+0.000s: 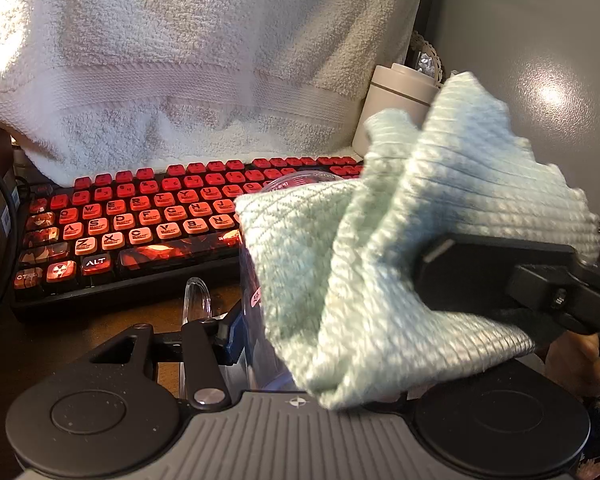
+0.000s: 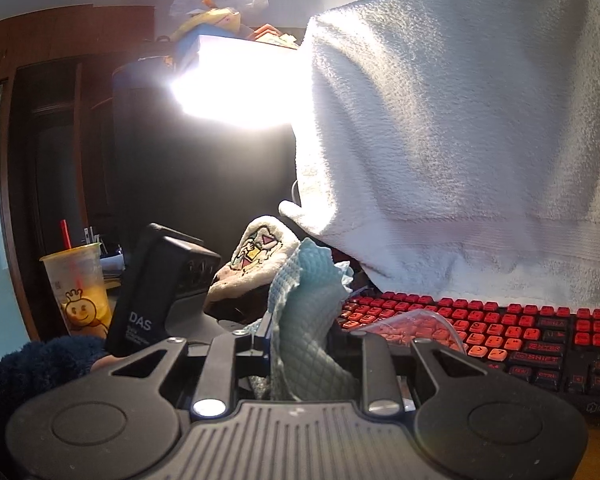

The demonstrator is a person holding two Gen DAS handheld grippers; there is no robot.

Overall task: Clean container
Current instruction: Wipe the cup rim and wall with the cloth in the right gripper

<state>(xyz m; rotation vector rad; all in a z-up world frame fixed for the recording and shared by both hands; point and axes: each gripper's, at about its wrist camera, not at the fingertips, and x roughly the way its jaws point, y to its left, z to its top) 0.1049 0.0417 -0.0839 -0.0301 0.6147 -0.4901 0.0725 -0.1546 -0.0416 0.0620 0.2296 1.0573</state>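
Wiping: cloth is being worked at the clear container, one claw per job.
Container: clear plastic container (image 1: 256, 280), see-through with printed markings and a handle on its near side, sits just in front of the left camera, above the worktop (image 1: 80, 332) and in front of the red keyboard (image 1: 140, 216).
Left claw: left claw (image 1: 236, 332) is clamped on the container wall near the handle; likely a steadying hold so the container stays put while wiped. Far finger is hidden by the cloth.
Right claw: right claw (image 2: 300, 344) is closed tight on the green cloth (image 1: 400, 240), bunched between its fingers; in the left view it reaches in from the right, carrying the cloth over the container mouth.
Cloth placement: draped over the rim and right side, covering most of the container; whether it reaches inside, cannot tell.
Background: white towel (image 1: 200, 60) hangs behind the keyboard, beige canister (image 1: 396, 108) beside it, drink cup (image 2: 78, 288) far left in the right view; none involved.
Stage: judged mid-wipe, not finished.
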